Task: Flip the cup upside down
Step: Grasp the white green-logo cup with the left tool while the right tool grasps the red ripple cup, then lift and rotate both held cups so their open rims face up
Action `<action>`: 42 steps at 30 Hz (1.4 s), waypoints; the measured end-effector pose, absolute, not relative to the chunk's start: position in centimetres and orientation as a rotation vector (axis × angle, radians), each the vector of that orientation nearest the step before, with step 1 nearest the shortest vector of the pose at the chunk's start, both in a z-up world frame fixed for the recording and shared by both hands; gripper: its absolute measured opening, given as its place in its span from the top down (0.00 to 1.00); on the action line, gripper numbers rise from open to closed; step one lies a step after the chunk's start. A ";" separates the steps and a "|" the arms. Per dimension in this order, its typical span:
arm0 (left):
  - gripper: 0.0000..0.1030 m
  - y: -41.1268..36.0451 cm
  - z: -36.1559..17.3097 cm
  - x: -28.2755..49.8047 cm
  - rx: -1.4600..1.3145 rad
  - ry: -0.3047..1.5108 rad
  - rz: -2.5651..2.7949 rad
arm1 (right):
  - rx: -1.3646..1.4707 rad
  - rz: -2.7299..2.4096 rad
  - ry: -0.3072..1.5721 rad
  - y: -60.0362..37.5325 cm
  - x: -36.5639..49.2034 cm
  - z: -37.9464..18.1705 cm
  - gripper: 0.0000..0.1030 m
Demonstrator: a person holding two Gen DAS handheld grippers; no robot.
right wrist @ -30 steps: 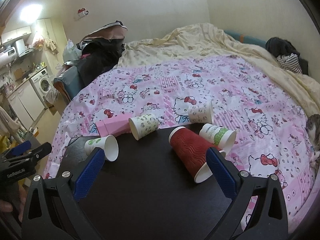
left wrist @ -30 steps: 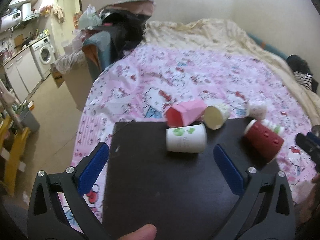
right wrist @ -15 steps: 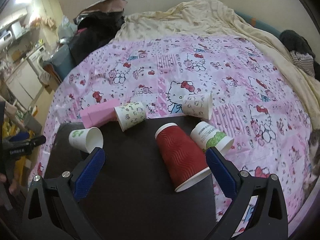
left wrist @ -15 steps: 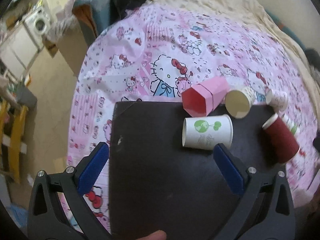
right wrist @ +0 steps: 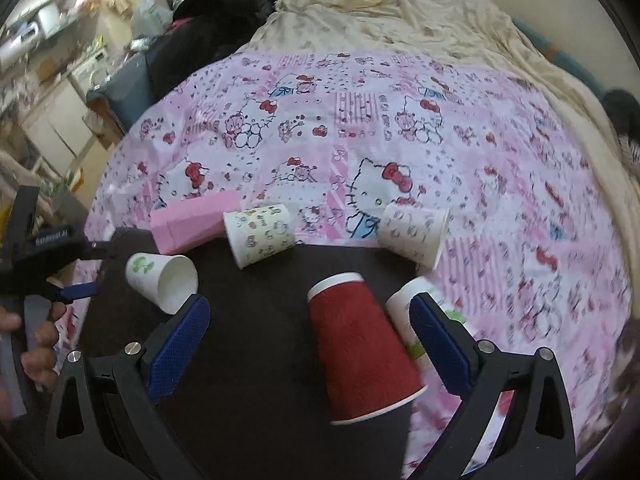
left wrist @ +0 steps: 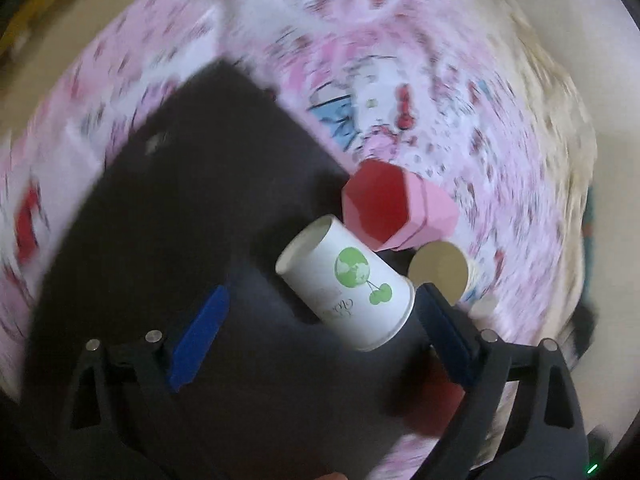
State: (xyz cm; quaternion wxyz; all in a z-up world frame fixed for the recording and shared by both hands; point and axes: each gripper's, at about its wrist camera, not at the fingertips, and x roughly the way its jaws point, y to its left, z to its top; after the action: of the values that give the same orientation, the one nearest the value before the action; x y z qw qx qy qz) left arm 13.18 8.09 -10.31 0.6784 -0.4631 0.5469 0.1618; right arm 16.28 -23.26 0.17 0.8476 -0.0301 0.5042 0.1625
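left hand-held gripper [left wrist: 320,316], jaws just narrowing, brackets the toppled white cup [left wrist: 348,282] lower centre, unpinched; next: clamp, upend.

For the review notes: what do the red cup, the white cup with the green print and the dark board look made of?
Red cup: likely paper, matte, with an embossed ripple texture and a white rolled rim. White cup: thin paper, smooth, with a printed green design and a rolled rim. Dark board: rigid and flat, matte near-black; wood or laminate, cannot tell.
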 end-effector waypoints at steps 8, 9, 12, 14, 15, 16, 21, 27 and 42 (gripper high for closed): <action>0.21 7.3 -13.5 12.7 -1.283 1.175 0.516 | 0.025 0.341 1.064 -24.3 17.1 -0.8 0.02; 0.24 6.9 -13.8 13.1 -1.258 1.192 0.510 | 0.032 0.339 1.070 -24.3 17.2 -1.1 0.02; 0.25 6.4 -14.2 13.7 -1.240 1.201 0.521 | 0.041 0.326 1.078 -24.9 17.3 -1.8 0.02; 0.25 6.6 -14.3 13.9 -1.240 1.208 0.538 | 0.047 0.323 1.080 -25.2 17.3 -2.0 0.02; 0.25 6.5 -14.4 14.0 -1.240 1.214 0.542 | 0.049 0.324 1.082 -25.2 17.3 -2.1 0.02; 0.25 6.3 -14.5 14.2 -1.240 1.215 0.543 | 0.050 0.324 1.085 -25.3 17.3 -2.2 0.02; 0.39 5.9 -15.1 14.9 -1.226 1.230 0.516 | 0.048 0.322 1.086 -25.1 17.4 -2.5 0.02; 0.45 6.5 -14.1 15.3 -1.094 1.258 0.454 | 0.029 0.333 1.101 -25.2 17.5 -2.8 0.02; 0.46 7.0 -10.8 18.5 -0.451 1.476 0.095 | -0.162 0.366 1.531 -23.4 23.3 -9.8 0.29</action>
State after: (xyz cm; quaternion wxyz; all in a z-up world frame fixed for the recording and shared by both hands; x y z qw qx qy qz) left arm 18.52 7.05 -10.79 0.7158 -0.2039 0.6665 0.0429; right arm 23.29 -23.35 -9.82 0.7029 -0.0727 0.6882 0.1646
